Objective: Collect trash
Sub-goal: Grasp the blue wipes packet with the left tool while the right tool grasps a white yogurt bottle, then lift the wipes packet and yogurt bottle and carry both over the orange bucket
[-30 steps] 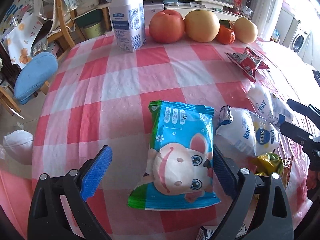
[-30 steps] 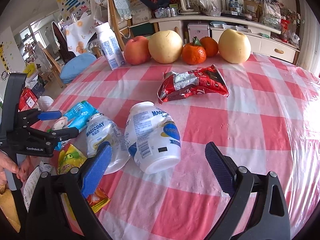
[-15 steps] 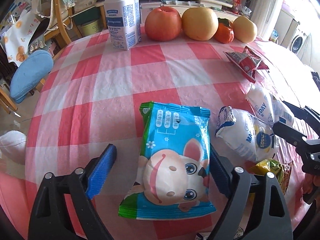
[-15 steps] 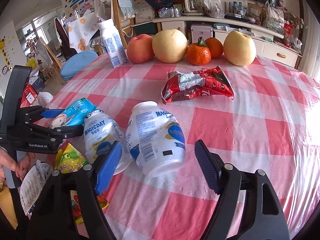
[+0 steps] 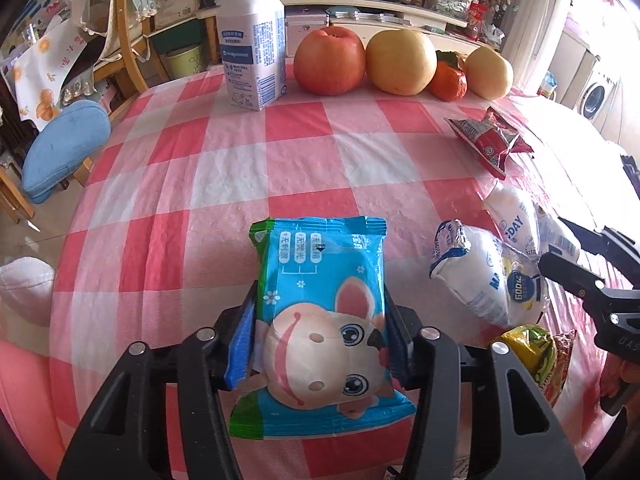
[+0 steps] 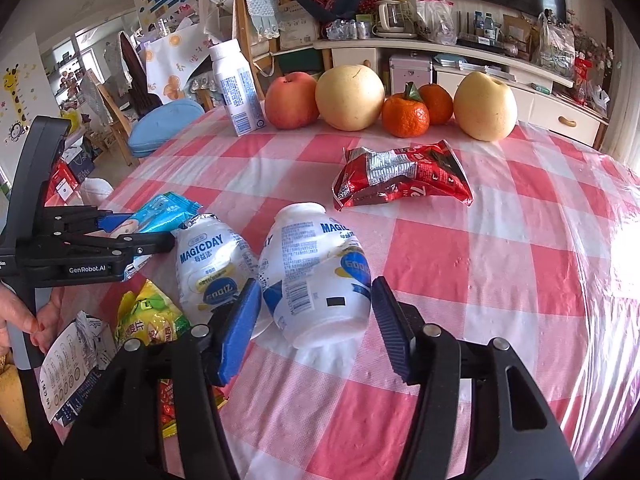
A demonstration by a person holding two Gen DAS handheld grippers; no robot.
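My left gripper [image 5: 320, 336] is shut on a blue snack packet [image 5: 320, 304] with a cartoon animal face, lying on the pink checked tablecloth [image 5: 240, 168]; the packet also shows in the right wrist view [image 6: 160, 212]. My right gripper [image 6: 316, 320] straddles a white MAGICDAY bottle [image 6: 316, 272] lying on its side, pads close to its sides with small gaps. A second white bottle [image 6: 212, 264] lies just left of it. A red crumpled wrapper [image 6: 400, 180] lies farther back. Yellow and red wrappers [image 6: 148, 320] lie near the front edge.
An upright white milk bottle [image 5: 252, 36], an apple [image 5: 328, 60], two pears [image 5: 400, 60] and tangerines [image 5: 448, 80] stand along the table's far side. Chairs with a blue cushion [image 5: 64, 148] stand off the left edge. A torn paper carton [image 6: 76, 360] lies at the front left.
My left gripper has closed from wide open onto the blue packet. My right gripper has narrowed and moved forward around the lying white bottle.
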